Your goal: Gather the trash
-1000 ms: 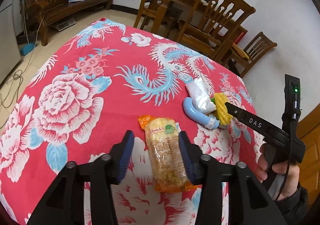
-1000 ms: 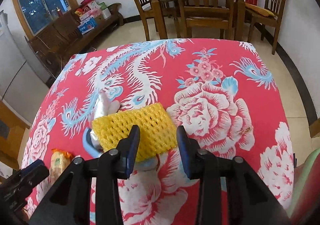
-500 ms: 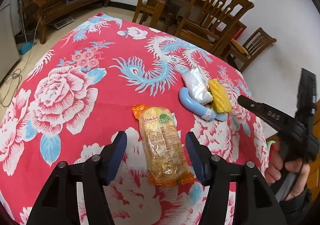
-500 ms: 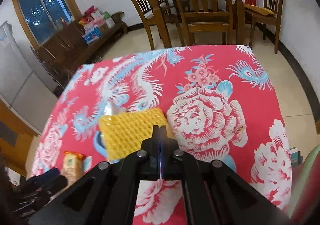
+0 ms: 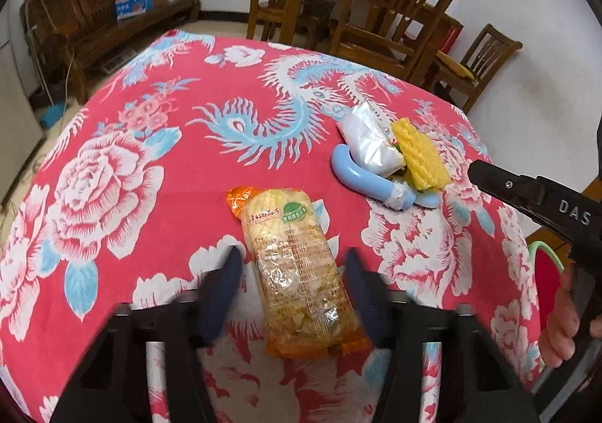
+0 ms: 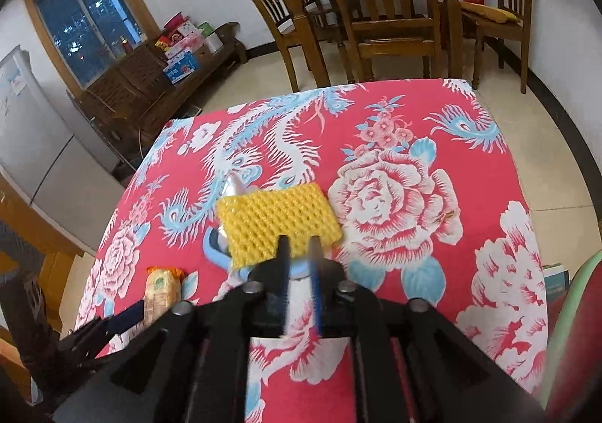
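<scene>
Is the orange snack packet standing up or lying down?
Lying down. The orange-ended clear plastic snack packet rests flat on the red flowered tablecloth, lengthwise between the closing left gripper pads, which don't touch it.

Two downward wrist views, tablecloth [image 5: 158,167] shared

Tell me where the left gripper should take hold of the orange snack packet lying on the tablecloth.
Grip the snack packet across its narrow middle, coming down from above. It lies flat, lengthwise between the left gripper's closing jaws, with both long edges exposed.
</scene>
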`<state>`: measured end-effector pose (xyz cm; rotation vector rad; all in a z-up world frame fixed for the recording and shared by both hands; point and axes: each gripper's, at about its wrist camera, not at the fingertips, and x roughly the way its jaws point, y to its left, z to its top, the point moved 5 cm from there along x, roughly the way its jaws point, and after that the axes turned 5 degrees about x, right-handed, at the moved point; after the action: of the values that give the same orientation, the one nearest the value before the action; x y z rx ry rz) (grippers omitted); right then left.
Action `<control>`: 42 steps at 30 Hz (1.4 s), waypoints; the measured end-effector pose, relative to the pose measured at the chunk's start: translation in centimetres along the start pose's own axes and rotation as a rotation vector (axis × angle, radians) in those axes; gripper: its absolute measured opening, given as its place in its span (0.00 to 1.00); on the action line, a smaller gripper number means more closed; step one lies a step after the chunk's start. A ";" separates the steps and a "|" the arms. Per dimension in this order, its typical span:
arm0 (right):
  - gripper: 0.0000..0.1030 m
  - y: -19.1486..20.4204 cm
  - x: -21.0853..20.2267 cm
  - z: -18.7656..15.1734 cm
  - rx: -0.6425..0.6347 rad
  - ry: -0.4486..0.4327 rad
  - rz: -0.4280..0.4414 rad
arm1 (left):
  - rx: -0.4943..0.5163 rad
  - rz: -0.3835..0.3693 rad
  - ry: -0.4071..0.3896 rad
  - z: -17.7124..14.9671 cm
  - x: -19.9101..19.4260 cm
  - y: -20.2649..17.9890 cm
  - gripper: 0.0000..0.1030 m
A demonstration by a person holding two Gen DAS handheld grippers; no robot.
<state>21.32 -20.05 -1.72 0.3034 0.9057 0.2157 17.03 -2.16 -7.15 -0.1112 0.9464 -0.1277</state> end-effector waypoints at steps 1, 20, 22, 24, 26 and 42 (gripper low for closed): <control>0.24 0.2 0.0 -0.1 -0.008 -0.001 -0.001 | -0.002 -0.005 -0.004 0.0 -0.1 0.1 0.44; 0.31 4.6 4.7 -1.3 -0.233 0.043 -0.150 | -0.101 -0.064 -0.068 0.7 -2.5 3.3 0.43; 0.12 4.2 4.7 -0.9 -0.205 0.040 -0.135 | -0.103 -0.066 -0.064 0.6 -2.4 3.3 0.43; 0.12 4.0 4.5 -0.9 -0.200 0.023 -0.144 | -0.102 -0.067 -0.062 0.5 -2.4 3.2 0.43; 0.11 3.8 3.8 -0.8 -0.196 0.006 -0.131 | -0.100 -0.072 -0.065 0.5 -2.6 3.1 0.43; 0.11 0.1 -7.2 -2.2 -0.095 -0.114 -0.070 | -0.037 -0.136 -0.122 0.9 -6.2 -0.8 0.43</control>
<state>15.22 -21.79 2.33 0.1935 0.7890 0.1742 14.11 -1.94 -1.55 -0.2153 0.8192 -0.2265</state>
